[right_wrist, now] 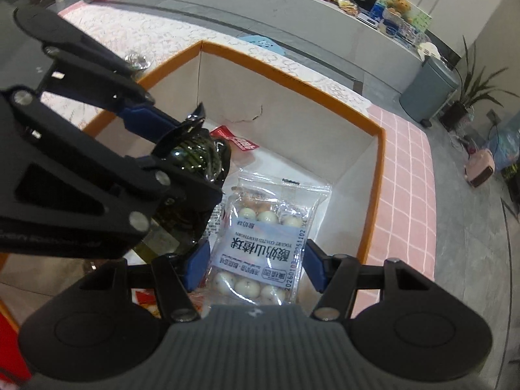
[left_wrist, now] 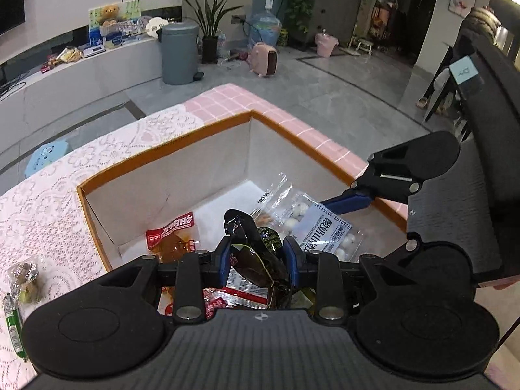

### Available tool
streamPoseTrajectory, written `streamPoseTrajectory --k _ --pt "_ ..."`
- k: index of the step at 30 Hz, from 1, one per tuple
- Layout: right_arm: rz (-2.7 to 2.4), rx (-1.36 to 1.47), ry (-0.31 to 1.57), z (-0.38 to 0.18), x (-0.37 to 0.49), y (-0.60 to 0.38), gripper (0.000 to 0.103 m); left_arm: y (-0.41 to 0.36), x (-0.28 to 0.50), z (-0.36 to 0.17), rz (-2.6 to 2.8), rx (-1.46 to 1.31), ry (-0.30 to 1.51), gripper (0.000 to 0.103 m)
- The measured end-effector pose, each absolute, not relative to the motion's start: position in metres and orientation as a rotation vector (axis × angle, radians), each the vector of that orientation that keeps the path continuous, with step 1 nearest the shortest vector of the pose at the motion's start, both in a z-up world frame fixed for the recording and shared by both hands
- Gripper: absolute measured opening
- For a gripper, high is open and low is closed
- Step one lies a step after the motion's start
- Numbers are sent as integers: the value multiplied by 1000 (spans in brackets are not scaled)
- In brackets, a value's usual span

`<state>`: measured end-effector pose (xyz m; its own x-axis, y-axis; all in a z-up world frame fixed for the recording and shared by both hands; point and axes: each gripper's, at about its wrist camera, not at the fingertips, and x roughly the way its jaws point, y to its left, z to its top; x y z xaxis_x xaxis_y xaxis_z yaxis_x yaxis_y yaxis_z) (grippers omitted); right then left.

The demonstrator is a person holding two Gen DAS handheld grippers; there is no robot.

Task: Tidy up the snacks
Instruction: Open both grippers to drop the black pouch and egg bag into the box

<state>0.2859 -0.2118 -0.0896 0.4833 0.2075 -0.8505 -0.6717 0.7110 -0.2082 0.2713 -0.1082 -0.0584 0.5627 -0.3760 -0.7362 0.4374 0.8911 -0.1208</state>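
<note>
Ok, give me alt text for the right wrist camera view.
The open right gripper hovers over a clear packet of white yogurt-coated hawthorn balls lying in an orange-rimmed cardboard box. To its left, the left gripper clamps a dark glossy snack packet above the box.

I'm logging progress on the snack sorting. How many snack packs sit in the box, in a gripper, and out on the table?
In box: 2 visible, red pack, hawthorn balls
In left gripper: 1, dark packet
On table: 2, clear pack, green stick
Total: 5
</note>
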Motion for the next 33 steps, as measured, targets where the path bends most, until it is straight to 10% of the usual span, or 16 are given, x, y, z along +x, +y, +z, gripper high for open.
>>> streamPoseTrajectory --k 20,33 --pt "622 -686 942 -113 300 -196 61 -117 279 -80 -444 169 931 38" --pt "585 -709 946 -93 290 -192 83 -104 252 -51 -445 126 834 64"
